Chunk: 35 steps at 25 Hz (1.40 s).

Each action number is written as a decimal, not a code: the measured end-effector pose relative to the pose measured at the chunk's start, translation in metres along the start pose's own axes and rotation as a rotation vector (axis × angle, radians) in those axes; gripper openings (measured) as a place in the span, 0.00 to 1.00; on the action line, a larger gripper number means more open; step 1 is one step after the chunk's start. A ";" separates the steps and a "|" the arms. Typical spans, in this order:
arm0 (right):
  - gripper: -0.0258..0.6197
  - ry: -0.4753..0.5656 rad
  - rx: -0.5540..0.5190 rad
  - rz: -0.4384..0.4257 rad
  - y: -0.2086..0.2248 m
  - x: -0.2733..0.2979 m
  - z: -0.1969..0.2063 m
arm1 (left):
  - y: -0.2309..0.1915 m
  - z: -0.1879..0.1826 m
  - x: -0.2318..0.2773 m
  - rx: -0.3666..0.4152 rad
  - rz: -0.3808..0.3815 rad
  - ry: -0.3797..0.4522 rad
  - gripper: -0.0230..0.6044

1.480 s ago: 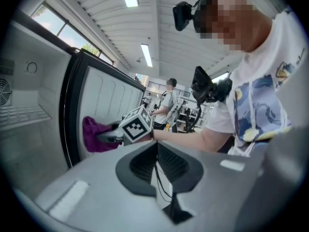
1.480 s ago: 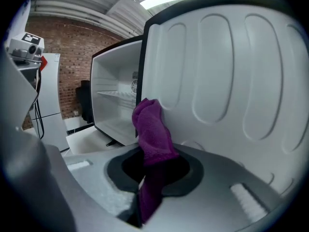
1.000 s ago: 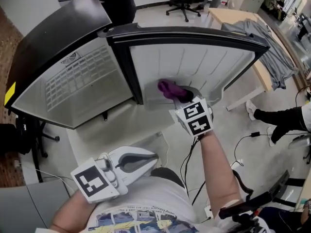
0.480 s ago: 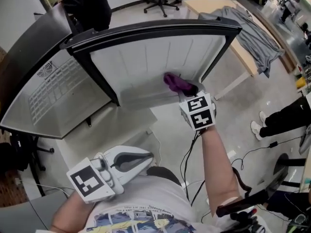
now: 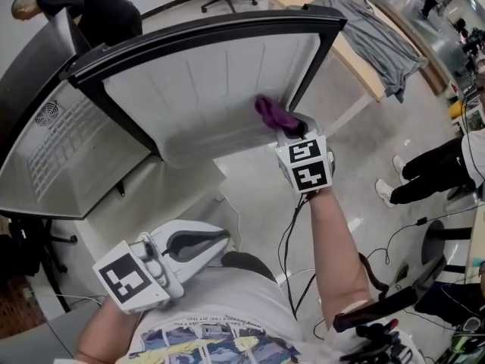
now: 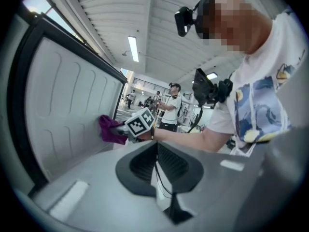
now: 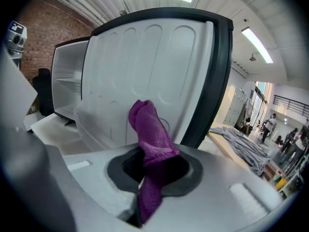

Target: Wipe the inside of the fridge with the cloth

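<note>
Lab floor, fridge (image 7: 65, 88) at left, door (image 5: 197, 82) open with ribbed white liner exposed. Looks mid-wipe: purple cloth (image 5: 271, 114) pressed against liner low down, near dark right edge. Right hand-held gripper (image 5: 292, 130) clamped tight on cloth, bunch sticking out past tips onto liner. Left hand-held gripper (image 5: 224, 238) parked by torso, jaws pressed together, nothing between. Next, probably: sweep cloth across ribs toward hinge side, keeping pressure and pinch firm; shelf compartment after that, at a guess.
</note>
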State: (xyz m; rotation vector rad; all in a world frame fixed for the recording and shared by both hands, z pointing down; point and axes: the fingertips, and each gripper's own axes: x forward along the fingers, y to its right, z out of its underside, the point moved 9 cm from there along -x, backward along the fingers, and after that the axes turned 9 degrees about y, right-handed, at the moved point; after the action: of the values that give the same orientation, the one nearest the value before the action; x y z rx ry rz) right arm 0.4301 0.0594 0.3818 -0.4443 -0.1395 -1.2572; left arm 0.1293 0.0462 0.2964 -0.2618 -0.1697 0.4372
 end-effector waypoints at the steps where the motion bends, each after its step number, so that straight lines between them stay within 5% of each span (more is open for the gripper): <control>1: 0.12 0.002 0.005 0.003 0.001 -0.002 0.001 | 0.001 0.000 0.000 0.001 0.000 -0.004 0.05; 8: 0.12 0.086 0.033 -0.049 -0.011 -0.022 -0.013 | 0.007 0.004 -0.006 0.001 -0.009 -0.008 0.05; 16: 0.12 0.162 -0.005 -0.263 -0.083 -0.001 -0.048 | 0.009 0.007 -0.036 0.003 -0.072 0.014 0.05; 24: 0.12 0.148 -0.063 -0.422 -0.153 0.040 -0.054 | 0.013 0.009 -0.074 -0.004 -0.185 0.031 0.05; 35: 0.12 0.078 -0.212 -0.479 -0.186 0.083 -0.039 | 0.015 0.012 -0.097 -0.006 -0.285 0.048 0.05</control>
State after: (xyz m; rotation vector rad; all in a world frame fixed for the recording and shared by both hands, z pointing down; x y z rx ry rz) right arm 0.2761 -0.0736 0.4210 -0.5642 -0.0460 -1.7676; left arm 0.0344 0.0195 0.2932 -0.2491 -0.1584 0.1479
